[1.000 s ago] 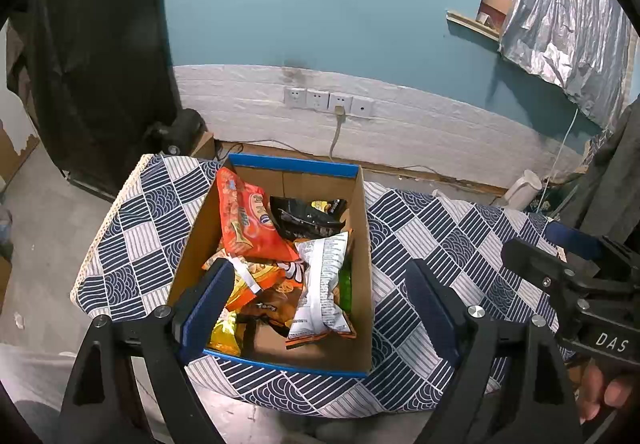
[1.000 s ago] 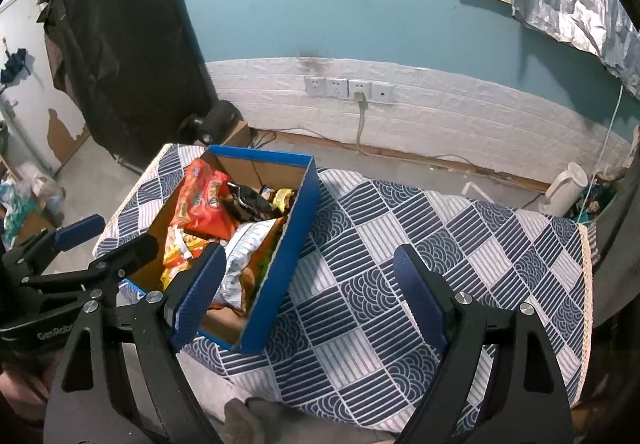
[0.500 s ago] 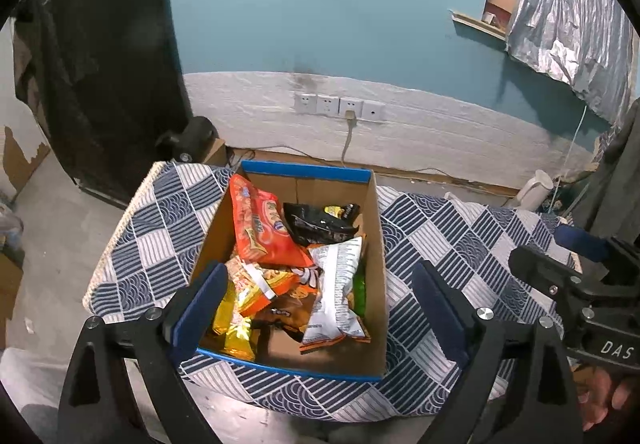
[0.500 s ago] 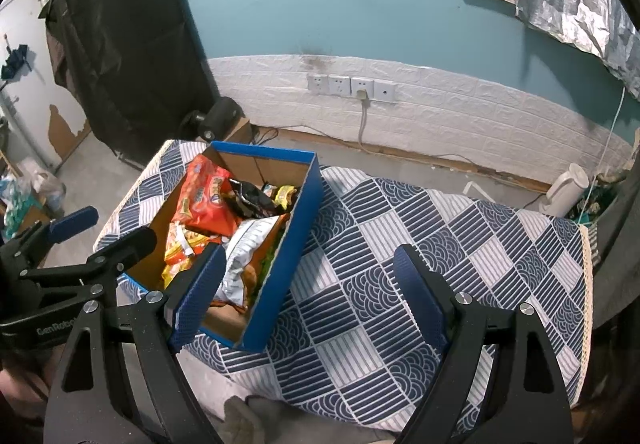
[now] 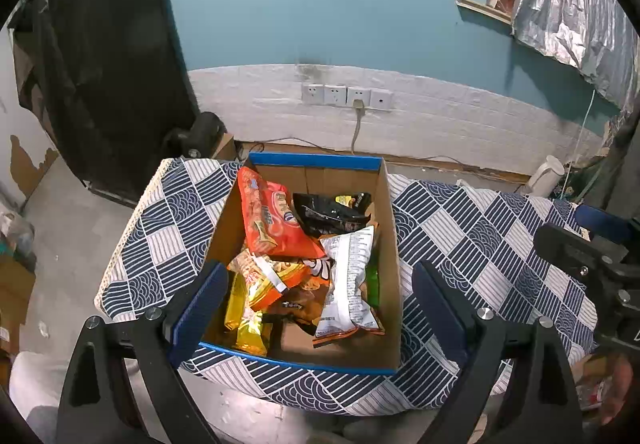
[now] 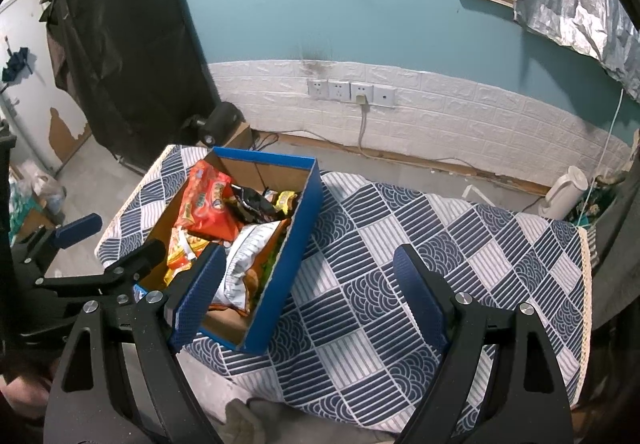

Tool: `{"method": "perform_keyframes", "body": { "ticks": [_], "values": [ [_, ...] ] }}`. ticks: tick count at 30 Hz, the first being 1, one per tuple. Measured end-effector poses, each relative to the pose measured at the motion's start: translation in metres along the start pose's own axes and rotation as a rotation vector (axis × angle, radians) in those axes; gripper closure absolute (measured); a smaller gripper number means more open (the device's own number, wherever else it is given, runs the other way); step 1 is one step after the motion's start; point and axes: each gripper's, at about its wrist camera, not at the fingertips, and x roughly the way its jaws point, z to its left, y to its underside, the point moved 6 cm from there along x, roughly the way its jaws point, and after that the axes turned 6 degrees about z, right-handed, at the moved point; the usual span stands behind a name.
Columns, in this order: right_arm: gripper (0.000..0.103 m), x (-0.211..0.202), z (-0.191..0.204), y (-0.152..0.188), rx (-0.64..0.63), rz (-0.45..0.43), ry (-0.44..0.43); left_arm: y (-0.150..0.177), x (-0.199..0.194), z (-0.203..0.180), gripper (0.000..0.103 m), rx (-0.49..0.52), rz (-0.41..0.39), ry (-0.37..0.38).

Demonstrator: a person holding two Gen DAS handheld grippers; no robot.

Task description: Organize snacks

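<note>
A blue-rimmed cardboard box stands on the left part of a table with a blue-and-white patterned cloth. It holds several snack bags: an orange-red bag, a black bag, a white bag and yellow packs. My left gripper is open and empty, above the box's near end. My right gripper is open and empty, over the cloth just right of the box. The left gripper also shows in the right wrist view.
A blue wall with white brick panelling and sockets runs behind the table. A black sheet hangs at the left. A white kettle sits on the floor at the right. The table's right half bears only cloth.
Both grippers have pulled back and up a little from the table, so the box looks smaller and farther. Both stay open and empty; the snacks have not moved.
</note>
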Motion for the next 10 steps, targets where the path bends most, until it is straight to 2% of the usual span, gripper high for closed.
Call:
{"method": "perform_keyframes", "body": {
  "ticks": [10],
  "values": [
    [0.018, 0.0015, 0.0014, 0.0002, -0.001, 0.003, 0.0, -0.0003, -0.0002, 0.0008, 0.009, 0.001, -0.002, 0.003]
  ]
}}
